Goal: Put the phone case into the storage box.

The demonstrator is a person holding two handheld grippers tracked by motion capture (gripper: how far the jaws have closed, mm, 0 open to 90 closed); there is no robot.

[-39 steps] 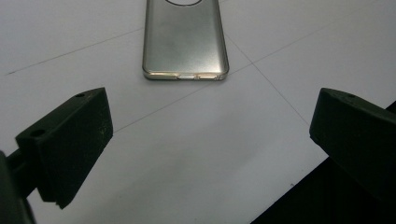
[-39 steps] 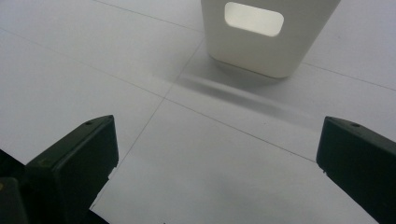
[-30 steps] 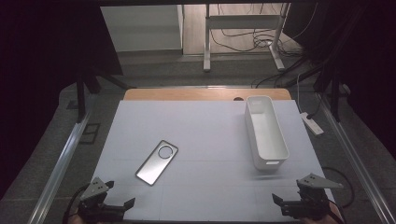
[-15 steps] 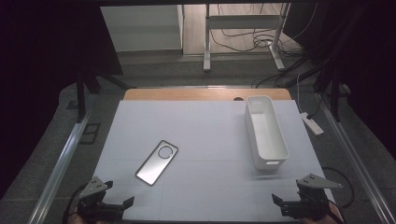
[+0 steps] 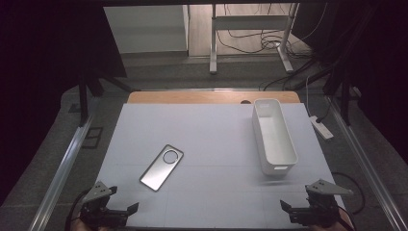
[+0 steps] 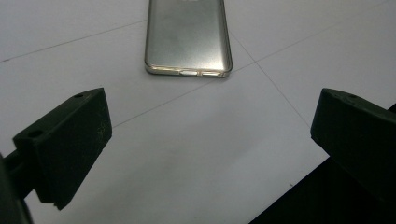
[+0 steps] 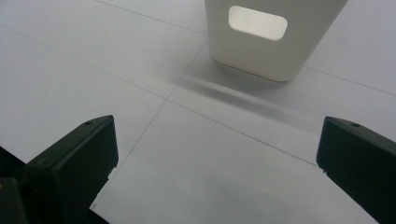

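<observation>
Phone case: smooth, glossy, metallic-looking grey. Bin: smooth white plastic, slight sheen. Desk: matt white cover; bare wood at far edge.

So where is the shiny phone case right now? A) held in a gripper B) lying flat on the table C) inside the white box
B: the phone case lies flat on the white table, apart from the white box, with both grippers open and empty.

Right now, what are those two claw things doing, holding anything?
Left gripper: open, holding nothing, facing the phone.
Right gripper: open, holding nothing, facing the white bin.
</observation>
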